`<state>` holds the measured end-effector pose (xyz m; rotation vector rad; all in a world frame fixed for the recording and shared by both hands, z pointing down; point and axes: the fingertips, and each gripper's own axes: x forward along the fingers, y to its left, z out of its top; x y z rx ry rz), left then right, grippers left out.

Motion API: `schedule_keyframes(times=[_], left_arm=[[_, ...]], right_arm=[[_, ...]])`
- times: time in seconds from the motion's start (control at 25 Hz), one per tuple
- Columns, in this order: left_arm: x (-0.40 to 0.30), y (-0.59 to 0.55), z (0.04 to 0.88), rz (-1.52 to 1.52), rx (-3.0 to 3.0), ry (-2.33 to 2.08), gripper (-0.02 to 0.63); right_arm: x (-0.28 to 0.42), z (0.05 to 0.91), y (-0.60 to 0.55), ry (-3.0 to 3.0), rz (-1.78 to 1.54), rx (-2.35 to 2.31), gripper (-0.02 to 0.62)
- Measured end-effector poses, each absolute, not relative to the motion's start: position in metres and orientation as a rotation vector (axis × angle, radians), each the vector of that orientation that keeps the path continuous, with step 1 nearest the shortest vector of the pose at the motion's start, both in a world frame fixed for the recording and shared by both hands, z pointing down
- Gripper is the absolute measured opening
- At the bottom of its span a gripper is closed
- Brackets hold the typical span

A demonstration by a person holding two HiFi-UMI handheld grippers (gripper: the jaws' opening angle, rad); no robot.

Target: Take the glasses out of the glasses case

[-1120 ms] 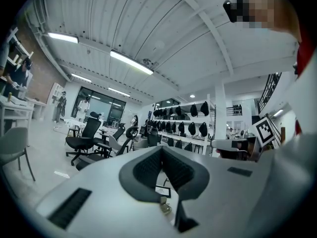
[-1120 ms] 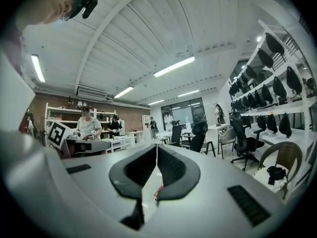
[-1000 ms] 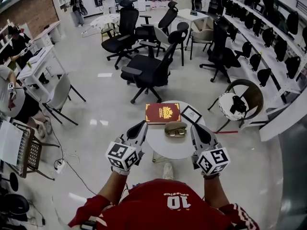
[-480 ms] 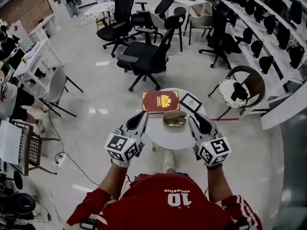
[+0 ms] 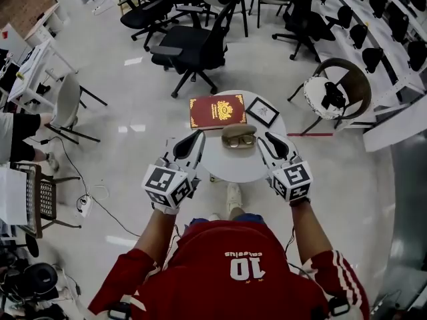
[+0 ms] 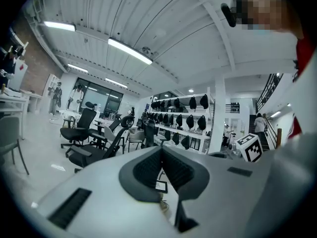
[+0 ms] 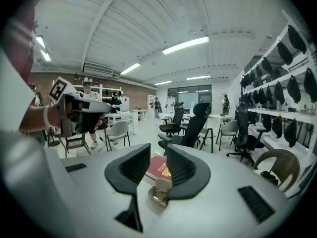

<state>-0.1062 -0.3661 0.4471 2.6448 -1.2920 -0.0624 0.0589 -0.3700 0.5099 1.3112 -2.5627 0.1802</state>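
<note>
White round table [image 5: 237, 171] was small. Tan glasses case [image 5: 238, 133] lay near its middle, long axis left-right across the person's view. It looked open, with glasses [image 5: 239, 141] inside. Red book [image 5: 217, 111] sat at the far-left rim, small frame [image 5: 262, 111] just beside it at far right. Near part of the top was bare. Left gripper [image 5: 199, 136] hung over the left rim, jaws together, nothing between. Right gripper [image 5: 267, 137] hung over the right rim, jaws slightly apart, empty, near the case. Office chairs [image 5: 190, 49] stood beyond, with open floor around the table.
</note>
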Motion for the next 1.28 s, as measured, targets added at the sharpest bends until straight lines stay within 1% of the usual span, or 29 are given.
schedule_keyframes(times=[0.52,1.0,1.28], left_arm=[[-0.107,-0.387,0.479,0.005,2.571,-1.308,0.009],[-0.094,-0.418,0.511,0.049,2.515,-1.319,0.009],[-0.099,-0.433,0.530,0.051,2.464,-1.352,0.009]], right_arm=[[0.055,0.642,-0.412,-2.333,0.108,1.070,0.094],[0.047,0.738,-0.451,-2.207,0.066,0.859,0.094],[0.038,0.789,-0.472,-2.120,-0.073,0.680,0.094]])
